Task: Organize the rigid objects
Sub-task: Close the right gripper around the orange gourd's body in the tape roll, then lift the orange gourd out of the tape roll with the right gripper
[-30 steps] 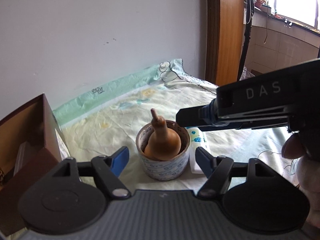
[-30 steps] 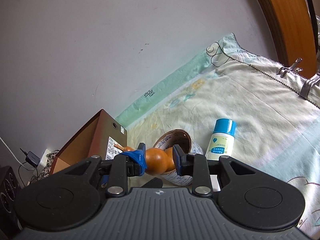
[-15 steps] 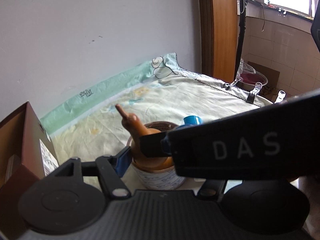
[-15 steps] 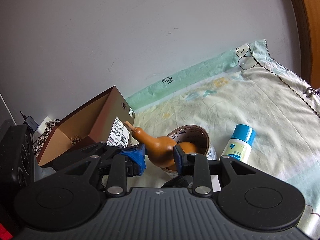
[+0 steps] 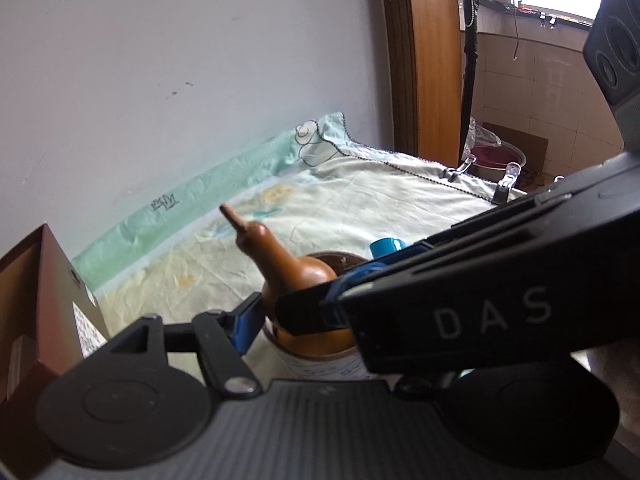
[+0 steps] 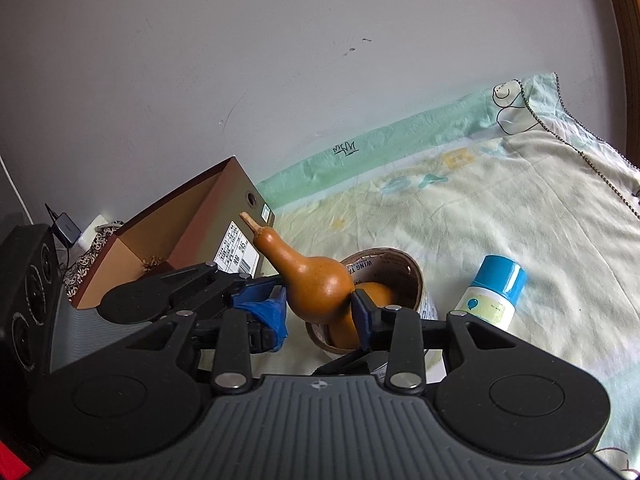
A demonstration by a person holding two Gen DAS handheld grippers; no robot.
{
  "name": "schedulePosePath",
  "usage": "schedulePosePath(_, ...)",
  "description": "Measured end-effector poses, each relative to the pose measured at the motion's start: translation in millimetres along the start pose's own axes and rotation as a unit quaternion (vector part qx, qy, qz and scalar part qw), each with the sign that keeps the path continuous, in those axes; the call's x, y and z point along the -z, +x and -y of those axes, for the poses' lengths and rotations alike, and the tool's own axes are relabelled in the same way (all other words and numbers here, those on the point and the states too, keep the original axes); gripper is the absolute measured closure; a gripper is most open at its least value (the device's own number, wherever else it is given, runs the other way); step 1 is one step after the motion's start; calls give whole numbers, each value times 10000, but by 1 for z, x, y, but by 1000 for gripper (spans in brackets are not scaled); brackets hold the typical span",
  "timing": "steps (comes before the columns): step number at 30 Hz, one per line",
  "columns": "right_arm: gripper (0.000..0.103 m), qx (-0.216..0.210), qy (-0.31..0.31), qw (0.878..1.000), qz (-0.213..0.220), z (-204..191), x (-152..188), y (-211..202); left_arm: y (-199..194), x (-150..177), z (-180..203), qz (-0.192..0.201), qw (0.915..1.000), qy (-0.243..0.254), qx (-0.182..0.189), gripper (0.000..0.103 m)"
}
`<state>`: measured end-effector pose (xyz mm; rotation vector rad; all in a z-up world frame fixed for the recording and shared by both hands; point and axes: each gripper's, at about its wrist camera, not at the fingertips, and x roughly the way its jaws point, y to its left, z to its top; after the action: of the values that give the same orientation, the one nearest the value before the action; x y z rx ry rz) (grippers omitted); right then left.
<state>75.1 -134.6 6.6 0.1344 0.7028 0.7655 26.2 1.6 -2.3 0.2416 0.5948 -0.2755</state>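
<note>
A brown gourd (image 6: 316,280) leans in a tape roll (image 6: 404,276) on the bed sheet, its neck pointing left toward the box. My right gripper (image 6: 318,314) straddles the gourd's body. Its jaws are opening, and the blue pads sit close beside the gourd. In the left wrist view its black finger (image 5: 440,312) crosses in front of the gourd (image 5: 292,272). My left gripper (image 5: 324,344) straddles the tape roll (image 5: 320,364) and its jaws are opening. One blue pad (image 5: 246,322) shows at the roll's left; the other finger is hidden.
An open brown shoe box (image 6: 192,240) stands left of the roll, against the wall. A white bottle with a blue cap (image 6: 494,296) stands to the right. The pale sheet (image 6: 500,208) stretches back to the wall; a wooden door frame (image 5: 424,60) rises at the right.
The gourd stood upright in the roll and now leans left. The right gripper has swung in across the left wrist view and rolled, and its pads stand wider apart.
</note>
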Motion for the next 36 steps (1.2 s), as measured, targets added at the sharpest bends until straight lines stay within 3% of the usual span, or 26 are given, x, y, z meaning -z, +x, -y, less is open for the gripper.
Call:
schedulePosePath(5, 80, 80, -434, 9990, -107, 0, -5, 8, 2, 1, -2, 60, 9999, 64, 56, 27)
schedulePosePath(8, 78, 37, -293, 9994, -153, 4, -5, 11, 0, 2, -2, 104, 9998, 60, 141, 36)
schedulePosePath(14, 78, 123, -196, 9997, 100, 2, -1, 4, -6, 2, 6, 262, 9996, 115, 7, 45)
schedulePosePath(21, 79, 107, -475, 9975, 521, -20, -13, -21, -39, -9, 6, 774, 9967, 150, -181, 45)
schedulePosePath(30, 79, -314, -918, 9901, 1015, -70, -40, -34, -93, -20, -21, 1438, 9864, 182, -773, 45)
schedulePosePath(36, 79, -891, -1135, 9841, 1035, -115, -59, -7, -126, -13, -63, 1543, 9789, 170, -1326, 45)
